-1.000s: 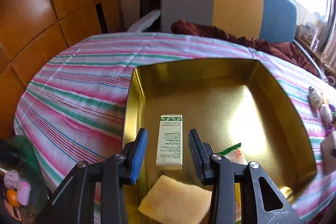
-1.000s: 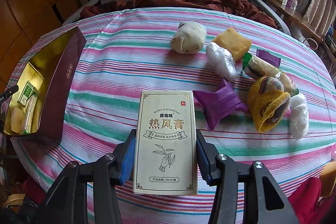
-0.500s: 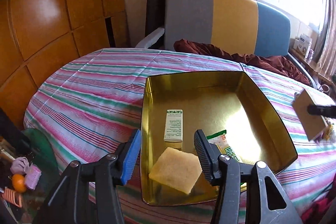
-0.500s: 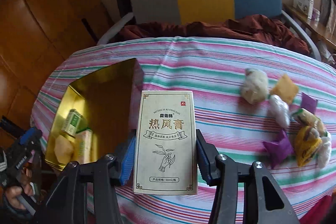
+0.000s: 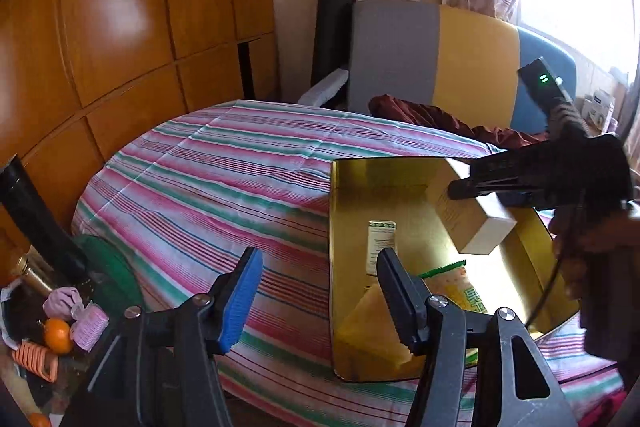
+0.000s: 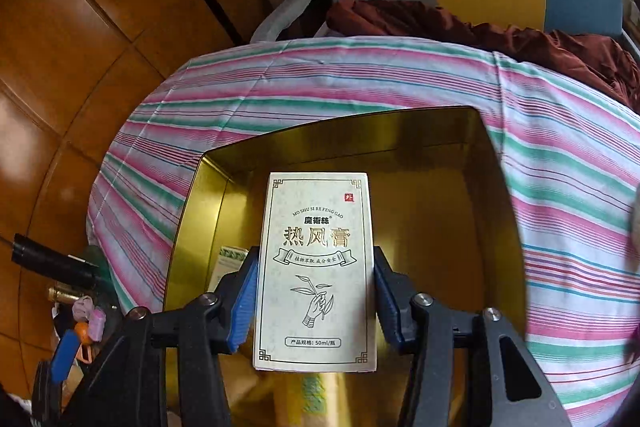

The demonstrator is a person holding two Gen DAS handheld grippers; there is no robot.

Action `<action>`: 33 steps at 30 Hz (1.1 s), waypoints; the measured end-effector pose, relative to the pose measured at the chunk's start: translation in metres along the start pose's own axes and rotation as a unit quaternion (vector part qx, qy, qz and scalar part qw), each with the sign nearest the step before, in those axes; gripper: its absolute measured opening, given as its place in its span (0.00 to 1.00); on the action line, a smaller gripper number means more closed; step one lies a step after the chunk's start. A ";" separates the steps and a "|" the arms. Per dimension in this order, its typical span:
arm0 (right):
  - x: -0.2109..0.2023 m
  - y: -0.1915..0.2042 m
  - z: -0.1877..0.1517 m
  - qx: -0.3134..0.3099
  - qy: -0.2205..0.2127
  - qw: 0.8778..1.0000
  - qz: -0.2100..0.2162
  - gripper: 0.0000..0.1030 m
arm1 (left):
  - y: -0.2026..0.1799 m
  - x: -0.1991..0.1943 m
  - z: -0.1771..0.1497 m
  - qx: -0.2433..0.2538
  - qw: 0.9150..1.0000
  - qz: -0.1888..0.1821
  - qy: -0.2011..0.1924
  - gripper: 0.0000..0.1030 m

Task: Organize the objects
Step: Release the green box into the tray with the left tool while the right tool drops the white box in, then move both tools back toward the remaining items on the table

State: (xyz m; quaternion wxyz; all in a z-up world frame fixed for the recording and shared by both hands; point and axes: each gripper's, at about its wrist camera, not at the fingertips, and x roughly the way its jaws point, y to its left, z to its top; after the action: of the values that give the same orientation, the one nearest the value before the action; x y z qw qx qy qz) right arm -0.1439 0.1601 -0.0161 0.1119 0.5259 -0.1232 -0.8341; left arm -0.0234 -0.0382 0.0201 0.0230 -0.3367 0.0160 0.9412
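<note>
While the right gripper (image 6: 316,297) clamps the ointment box (image 6: 316,267) over the gold tin (image 6: 496,195), probably for placement, the left gripper (image 5: 320,295) waits spread apart, empty.

I count one open gold-lined rectangular tin (image 5: 400,183), one pink-and-green striped tablecloth (image 5: 224,179), and one grey, yellow and blue chair back (image 5: 440,63). Inside the tin I count three lying items: one small white-and-green carton (image 5: 380,247), one pale yellow sponge block (image 5: 368,315), one green-edged snack packet (image 5: 460,283). One cream printed box (image 6: 318,267) hangs above it. One orange fruit (image 5: 58,335) sits low to the left.
</note>
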 end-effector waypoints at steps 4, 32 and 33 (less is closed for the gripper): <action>0.025 0.014 -0.004 0.007 0.033 0.999 0.007 0.50 | 0.009 0.000 0.001 -0.015 1.000 0.013 -0.006 0.59; -0.072 -0.029 -0.053 -0.019 -0.086 0.996 0.014 0.61 | 0.010 -0.026 0.004 -0.040 0.997 0.028 -0.054 0.78; -0.076 -0.034 -0.054 -0.020 -0.091 0.996 0.006 0.61 | 0.008 -0.027 0.004 -0.038 0.997 0.027 -0.054 0.78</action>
State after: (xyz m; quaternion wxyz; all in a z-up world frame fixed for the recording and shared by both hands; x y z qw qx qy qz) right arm -0.0645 0.2110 0.0149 0.1161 0.4446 -0.1192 -0.8802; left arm -0.0057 -0.0467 0.0402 -0.0140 -0.2856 -0.0121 0.9582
